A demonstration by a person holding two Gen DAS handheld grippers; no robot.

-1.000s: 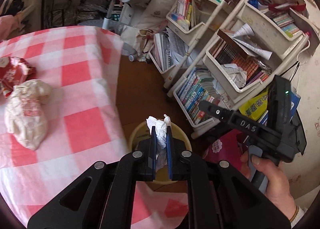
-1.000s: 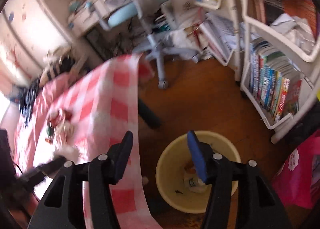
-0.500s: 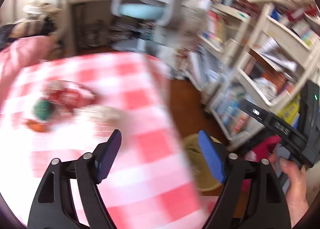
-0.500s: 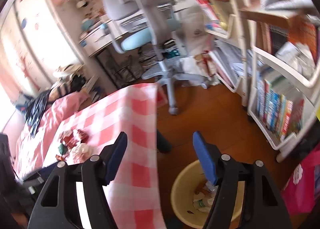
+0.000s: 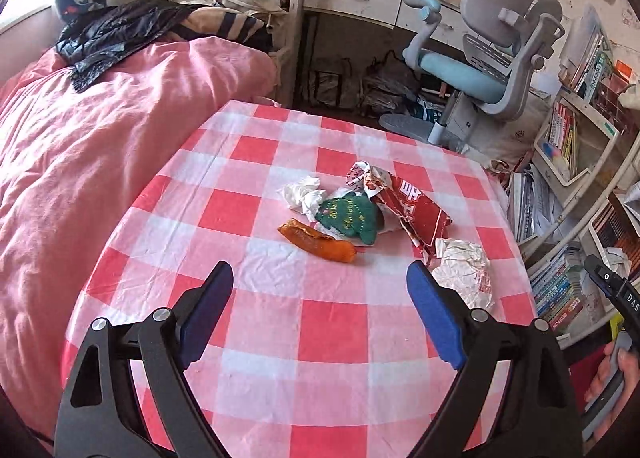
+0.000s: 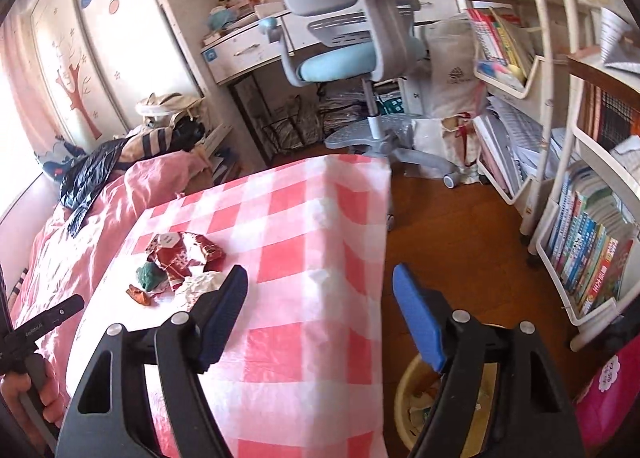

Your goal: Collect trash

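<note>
Trash lies on the red-checked table (image 5: 280, 322): an orange wrapper (image 5: 318, 245), a green wrapper (image 5: 350, 216), a red packet (image 5: 412, 212), a white tissue (image 5: 302, 196) and a crumpled paper wrapper (image 5: 466, 272). My left gripper (image 5: 320, 316) is open and empty, just in front of the orange wrapper. My right gripper (image 6: 320, 318) is open and empty over the table's right edge. The yellow bin (image 6: 408, 398) sits on the floor below it, with trash inside. The pile also shows in the right wrist view (image 6: 180, 262).
A pink bed (image 5: 80, 162) adjoins the table on the left. A grey-blue desk chair (image 5: 488, 70) stands behind the table. White book racks (image 6: 580, 238) line the right side. A pink bag (image 6: 612, 386) stands beside the bin on the wooden floor (image 6: 460, 242).
My left gripper let go of the white tissue over the bin, opened, and swung left to face the trash pile. My right gripper tilted up from the bin toward the table.
</note>
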